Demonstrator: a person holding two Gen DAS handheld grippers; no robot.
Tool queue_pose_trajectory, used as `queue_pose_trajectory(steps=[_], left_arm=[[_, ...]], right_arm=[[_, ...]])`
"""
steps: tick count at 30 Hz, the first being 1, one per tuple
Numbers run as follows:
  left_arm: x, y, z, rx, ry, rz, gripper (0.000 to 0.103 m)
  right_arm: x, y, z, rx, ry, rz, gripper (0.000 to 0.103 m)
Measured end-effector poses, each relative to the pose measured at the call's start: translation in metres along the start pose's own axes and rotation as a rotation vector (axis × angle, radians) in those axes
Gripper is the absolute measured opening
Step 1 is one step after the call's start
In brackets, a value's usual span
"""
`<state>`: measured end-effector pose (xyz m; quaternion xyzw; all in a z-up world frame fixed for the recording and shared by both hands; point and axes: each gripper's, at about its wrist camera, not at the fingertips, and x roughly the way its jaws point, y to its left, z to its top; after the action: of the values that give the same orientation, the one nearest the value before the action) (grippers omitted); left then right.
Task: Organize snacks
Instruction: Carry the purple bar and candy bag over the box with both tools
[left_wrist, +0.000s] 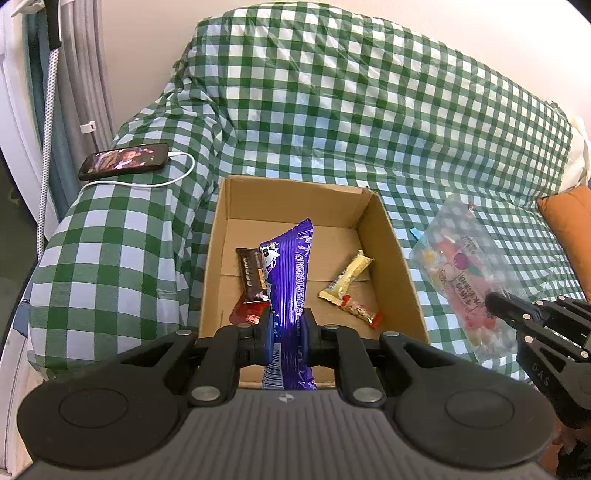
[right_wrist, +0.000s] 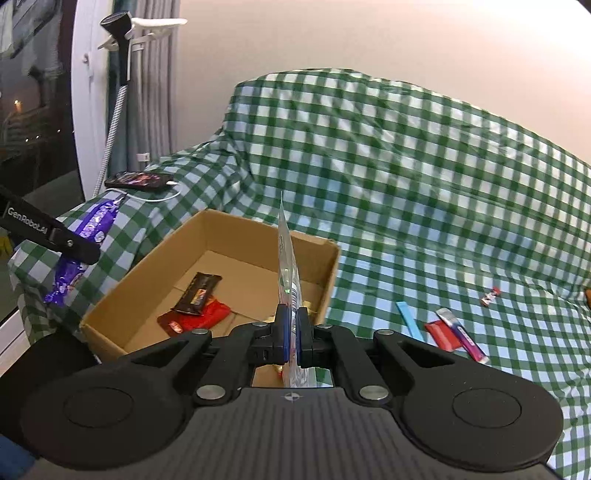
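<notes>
An open cardboard box (left_wrist: 391, 236) sits on a green checked sofa cover; it also shows in the right wrist view (right_wrist: 147, 266). My left gripper (left_wrist: 288, 328) is shut on a purple snack packet (left_wrist: 291, 266) and holds it over the box's near edge. Inside the box lie a brown bar (left_wrist: 253, 273), a red wrapper (left_wrist: 245, 312), a yellow bar (left_wrist: 347, 277) and a small red-white candy (left_wrist: 362, 310). My right gripper (right_wrist: 291, 332) is shut on the edge of a clear candy bag (right_wrist: 286, 266), held upright near the box's right side. In the left wrist view the bag (left_wrist: 469, 273) hangs right of the box.
A phone (left_wrist: 123, 162) on a white charging cable lies on the sofa arm, left of the box. Loose snacks lie on the seat to the right: a blue stick (right_wrist: 409, 319), a red wrapper (right_wrist: 441, 334), a pink-purple stick (right_wrist: 461, 334) and a small candy (right_wrist: 490, 295). An orange cushion (left_wrist: 569, 225) is far right.
</notes>
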<state>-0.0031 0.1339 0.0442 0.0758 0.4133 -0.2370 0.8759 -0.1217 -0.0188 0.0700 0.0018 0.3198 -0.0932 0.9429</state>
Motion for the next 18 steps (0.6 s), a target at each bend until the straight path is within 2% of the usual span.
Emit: queue_pose_trajectory(steps=[8,18], left_arm=[[0.018,0.010,0.004,-0.003,0.016,0.004,0.015],[0.059,0.015,0.021,-0.001,0.059,0.019,0.015]], right_arm=[[0.021,0.017,0.008,-0.021,0.035,0.022,0.004],[0.058,0.024,0.018,-0.013,0.076,0.058,0.004]])
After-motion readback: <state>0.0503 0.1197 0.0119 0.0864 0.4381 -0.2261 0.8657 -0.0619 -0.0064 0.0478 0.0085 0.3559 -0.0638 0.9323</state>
